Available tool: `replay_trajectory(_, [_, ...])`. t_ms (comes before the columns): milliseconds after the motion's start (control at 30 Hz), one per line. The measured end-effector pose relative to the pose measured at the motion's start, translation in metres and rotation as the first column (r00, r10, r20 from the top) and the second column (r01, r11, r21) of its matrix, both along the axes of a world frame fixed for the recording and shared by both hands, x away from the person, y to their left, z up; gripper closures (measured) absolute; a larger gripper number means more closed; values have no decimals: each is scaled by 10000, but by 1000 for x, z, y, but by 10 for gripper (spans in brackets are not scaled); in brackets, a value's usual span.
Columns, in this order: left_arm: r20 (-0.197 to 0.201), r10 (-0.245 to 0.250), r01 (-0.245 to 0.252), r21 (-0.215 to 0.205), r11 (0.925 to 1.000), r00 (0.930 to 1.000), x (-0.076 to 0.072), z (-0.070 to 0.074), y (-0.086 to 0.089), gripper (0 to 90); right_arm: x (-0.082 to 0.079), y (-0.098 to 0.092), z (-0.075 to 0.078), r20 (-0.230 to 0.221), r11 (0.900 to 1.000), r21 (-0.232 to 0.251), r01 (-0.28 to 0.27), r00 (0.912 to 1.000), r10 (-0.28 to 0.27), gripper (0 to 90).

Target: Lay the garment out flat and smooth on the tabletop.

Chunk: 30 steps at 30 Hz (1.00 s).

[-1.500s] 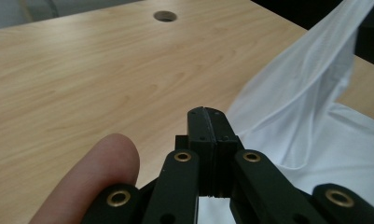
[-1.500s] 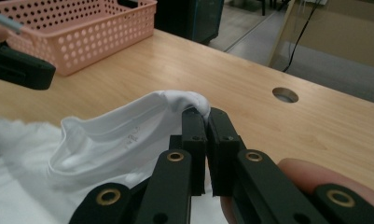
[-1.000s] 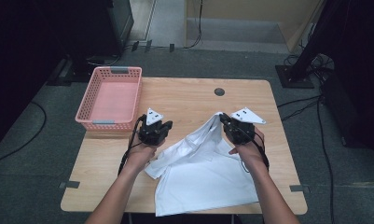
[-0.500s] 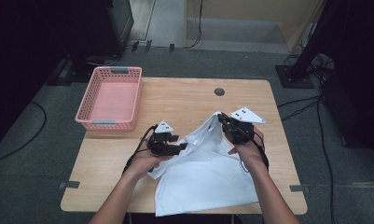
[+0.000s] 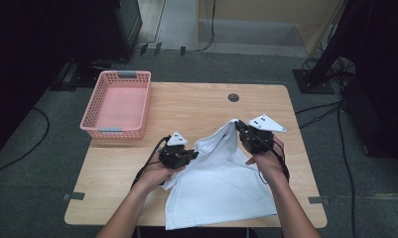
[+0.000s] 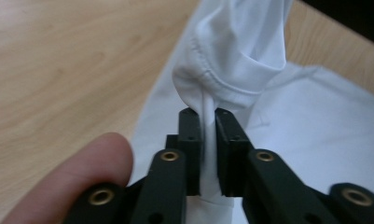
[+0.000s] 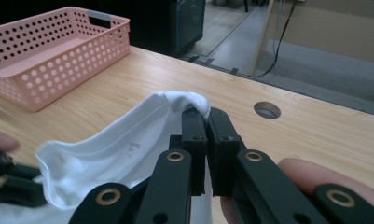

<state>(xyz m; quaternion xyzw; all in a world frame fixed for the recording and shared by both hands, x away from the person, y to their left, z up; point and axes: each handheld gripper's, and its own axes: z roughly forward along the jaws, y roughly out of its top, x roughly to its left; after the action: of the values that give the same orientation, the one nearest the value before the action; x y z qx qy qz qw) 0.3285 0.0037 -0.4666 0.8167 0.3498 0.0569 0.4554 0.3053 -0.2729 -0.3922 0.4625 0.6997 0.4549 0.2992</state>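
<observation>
Left tongs [image 6: 208,116] just closed on shirt [image 5: 221,188] hem; right tongs [image 7: 204,116] clamped on collar fold. Risk: thin pinch slipping under tension.

Dim room with dark surroundings; soft overhead light falls on the wooden table [image 5: 196,106]. Both gripper views are soft, with blurred close foregrounds.

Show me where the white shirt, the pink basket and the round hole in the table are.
white shirt [image 5: 221,186]: high view, flat front panel.
pink basket [image 5: 98,129]: high view, near rim.
round hole [image 5: 233,97]: high view, its centre.
</observation>
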Motion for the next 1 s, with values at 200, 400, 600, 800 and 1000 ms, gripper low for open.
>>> replay_trajectory(200, [-25, 215, -216, -503, 9985, 9998, 6, 8, 15, 803, 1, -6, -1, -42, 9999, -54, 124, 9999, -124, 883])
replay_trajectory(400, [-110, 1445, -1448, -338, 9889, 9894, 17, 8, 19, 879, 6, -5, -3, -165, 9998, -102, 145, 9998, -146, 883])
replay_trajectory(600, [427, 3024, -3031, 126, 9529, 9522, 31, 14, 13, 885, 24, 2, -12, -515, 9995, -35, 309, 9982, -311, 883])
replay_trajectory(800, [1048, 3976, -4063, 801, 9102, 9115, 58, 16, 7, 886, 59, 4, -26, -1112, 9980, 280, 564, 9924, -530, 883])
replay_trajectory(1000, [914, 4606, -4696, 1764, 8651, 8829, 95, -3, -1, 877, 103, 15, -51, -1970, 9945, 350, 989, 9762, -902, 883])
